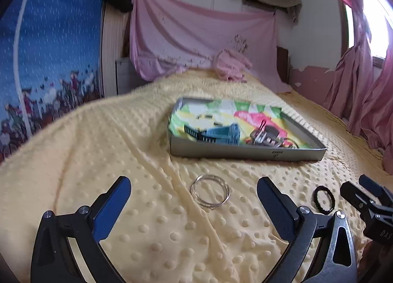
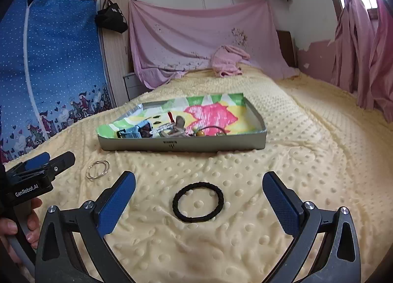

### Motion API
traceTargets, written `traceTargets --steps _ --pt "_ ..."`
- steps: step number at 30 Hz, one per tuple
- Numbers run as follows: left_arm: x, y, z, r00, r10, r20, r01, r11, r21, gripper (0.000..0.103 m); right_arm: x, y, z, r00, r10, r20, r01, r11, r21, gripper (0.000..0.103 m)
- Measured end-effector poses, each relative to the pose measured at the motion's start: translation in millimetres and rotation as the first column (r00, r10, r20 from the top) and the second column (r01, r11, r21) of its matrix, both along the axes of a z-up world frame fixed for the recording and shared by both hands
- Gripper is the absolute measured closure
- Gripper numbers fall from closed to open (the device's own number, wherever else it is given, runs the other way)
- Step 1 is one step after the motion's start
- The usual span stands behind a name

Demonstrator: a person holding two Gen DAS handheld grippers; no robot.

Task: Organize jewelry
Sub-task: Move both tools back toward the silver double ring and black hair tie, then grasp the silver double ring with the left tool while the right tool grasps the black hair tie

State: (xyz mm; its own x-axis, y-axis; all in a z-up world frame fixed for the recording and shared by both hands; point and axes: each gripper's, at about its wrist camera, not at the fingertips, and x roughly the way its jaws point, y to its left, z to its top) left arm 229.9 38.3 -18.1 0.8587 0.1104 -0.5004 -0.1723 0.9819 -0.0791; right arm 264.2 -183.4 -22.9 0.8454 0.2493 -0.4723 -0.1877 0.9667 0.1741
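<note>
The left gripper (image 1: 194, 199) hovers with jaws spread wide around thin silver bangles (image 1: 210, 194), stacked rings lying flat on the dotted yellow blanket (image 1: 137, 135). Beside it, the right gripper (image 2: 199, 199) is likewise spread, framing a black braided hair tie (image 2: 198, 202). Beyond both sits a grey tin tray (image 2: 186, 146) of jewelry.
</note>
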Motion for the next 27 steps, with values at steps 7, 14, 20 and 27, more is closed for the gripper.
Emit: traceTargets --steps 7,14,20,27 --pt "11.7 7.7 -18.8 0.999 -0.017 -0.047 0.014 0.998 -0.061 0.001 15.6 8.0 -19.5 0.998 0.010 -0.059 -0.011 1.000 -0.014 0.005" --pt "30.7 1.8 -31.9 0.991 -0.090 -0.102 0.081 0.993 -0.088 0.031 32.3 11.5 -36.0 0.989 0.033 -0.141 -0.032 0.999 0.014 0.023" --pt "41.7 1.3 -37.9 0.986 -0.122 -0.114 0.108 0.987 -0.123 0.042 39.9 17.0 -46.2 0.985 0.048 -0.168 -0.041 0.998 0.047 0.038" --pt "41.5 -1.3 -40.8 0.981 -0.158 -0.112 0.143 0.981 -0.128 0.050 37.8 21.7 -48.6 0.984 0.079 -0.159 -0.067 0.995 0.076 0.046"
